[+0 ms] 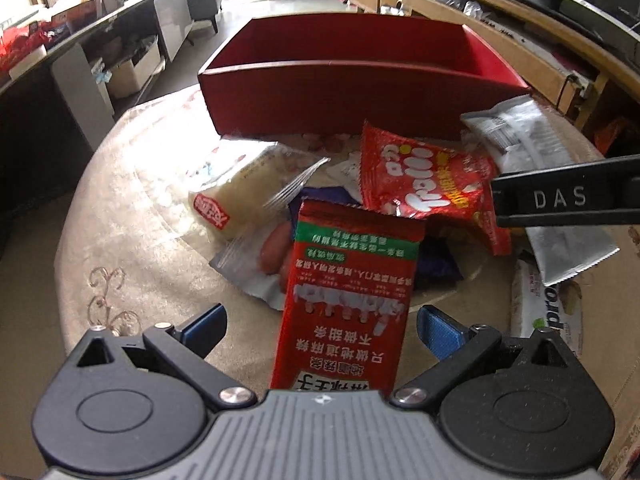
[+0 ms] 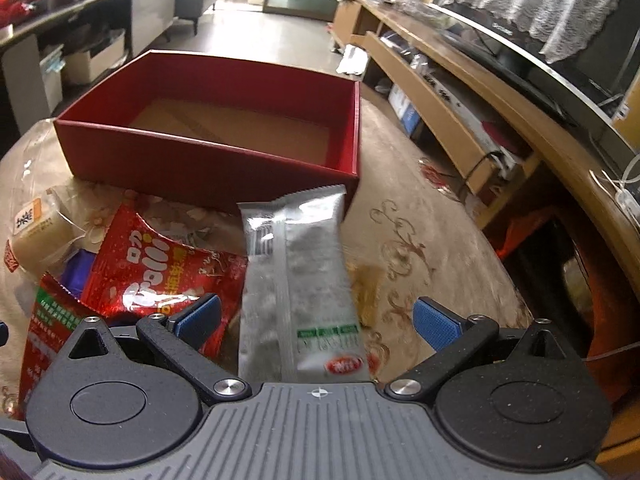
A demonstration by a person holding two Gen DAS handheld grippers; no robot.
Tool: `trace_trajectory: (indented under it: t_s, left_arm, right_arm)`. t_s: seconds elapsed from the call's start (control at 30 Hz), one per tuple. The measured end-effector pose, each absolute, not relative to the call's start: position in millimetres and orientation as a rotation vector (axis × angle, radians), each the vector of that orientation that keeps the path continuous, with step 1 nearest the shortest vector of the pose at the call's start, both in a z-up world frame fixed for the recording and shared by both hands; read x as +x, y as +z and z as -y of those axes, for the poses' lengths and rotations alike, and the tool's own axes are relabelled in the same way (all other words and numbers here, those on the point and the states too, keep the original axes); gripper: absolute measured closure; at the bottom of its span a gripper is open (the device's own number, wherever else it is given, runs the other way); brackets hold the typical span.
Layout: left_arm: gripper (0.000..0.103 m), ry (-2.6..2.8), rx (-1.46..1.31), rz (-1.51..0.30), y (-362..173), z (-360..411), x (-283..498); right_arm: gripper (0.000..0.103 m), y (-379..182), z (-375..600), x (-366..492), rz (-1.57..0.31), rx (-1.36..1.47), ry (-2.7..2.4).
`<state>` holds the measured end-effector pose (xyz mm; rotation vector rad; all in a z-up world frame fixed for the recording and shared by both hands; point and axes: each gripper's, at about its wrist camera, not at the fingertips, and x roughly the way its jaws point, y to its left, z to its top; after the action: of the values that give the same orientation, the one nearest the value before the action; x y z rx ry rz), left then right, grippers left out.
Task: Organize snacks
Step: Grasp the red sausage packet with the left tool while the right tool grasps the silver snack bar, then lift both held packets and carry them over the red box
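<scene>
At twelve o'clock in both wrist views stands a red box [image 2: 208,164], open-topped, its brown cardboard floor bare in the right wrist view. It rests on a round table [image 2: 420,240] covered with a beige cloth patterned with curling scrolls.

Between the left gripper [image 1: 322,330] fingers, which are spread wide with their blue pads well clear on either side, lies a red packet [image 1: 352,280] with a green band and white Chinese print, running from six o'clock toward the centre of the left wrist view. Neither pad touches it. Just beyond it, at one o'clock, a crinkled red Trolli bag [image 1: 424,176] lies on top of the pile. At eleven o'clock sits a pale wrapped bun [image 1: 248,184] in clear film, and a sausage pack [image 1: 272,252] shows pink beneath the red packet's left edge. A purple wrapper [image 1: 436,260] peeks out from under the heap. At three o'clock a black bar marked DAS [image 1: 568,200] crosses over a silver packet [image 1: 532,148].

The right gripper [image 2: 318,318] is likewise spread wide, its blue pads apart on both sides of the silver packet, which runs lengthways from six o'clock up toward the box, its far serrated end close against the near wall. Whether it is lifted or lying on the cloth cannot be told. The Trolli bag lies at nine o'clock of it, touching its left edge.
</scene>
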<state>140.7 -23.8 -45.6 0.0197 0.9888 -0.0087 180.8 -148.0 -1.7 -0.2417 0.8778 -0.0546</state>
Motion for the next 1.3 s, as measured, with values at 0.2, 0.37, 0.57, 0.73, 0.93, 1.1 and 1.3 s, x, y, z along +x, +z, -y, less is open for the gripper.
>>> trace_trajectory:
  t_s: [0.2, 0.37, 0.57, 0.73, 0.93, 1.1, 1.3]
  left_arm:
    - [0.002, -0.009, 0.01, -1.019, -55.9, 23.7, 144.9]
    - [0.003, -0.018, 0.01, -1.023, -56.3, 25.1, 147.2]
    - [0.012, -0.017, -0.006, -1.028, -53.4, 18.2, 149.7]
    - [0.024, -0.008, -0.029, -1.028, -49.7, 10.5, 150.3]
    - [0.032, -0.024, -0.06, -1.022, -47.0, 3.9, 149.5]
    - [0.046, -0.047, -0.078, -1.022, -44.7, 5.8, 150.7]
    - [0.05, -0.053, -0.114, -1.025, -42.6, 2.8, 152.1]
  right_arm:
    - [0.001, -10.1, 143.8, 190.7, -0.904, -0.281, -0.035]
    - [0.012, -15.8, 149.0, 200.0, -0.944, -0.237, -0.009]
    - [0.034, -12.6, 160.1, 200.2, -0.978, -0.124, 0.038]
    - [0.038, -9.8, 166.5, 196.8, -0.984, -0.093, 0.059]
    - [0.044, -5.8, 177.1, 193.9, -0.988, -0.043, 0.077]
    - [0.047, -3.2, 180.6, 190.6, -0.985, -0.023, 0.089]
    - [0.053, 0.5, 185.0, 186.1, -0.977, 0.0, 0.105]
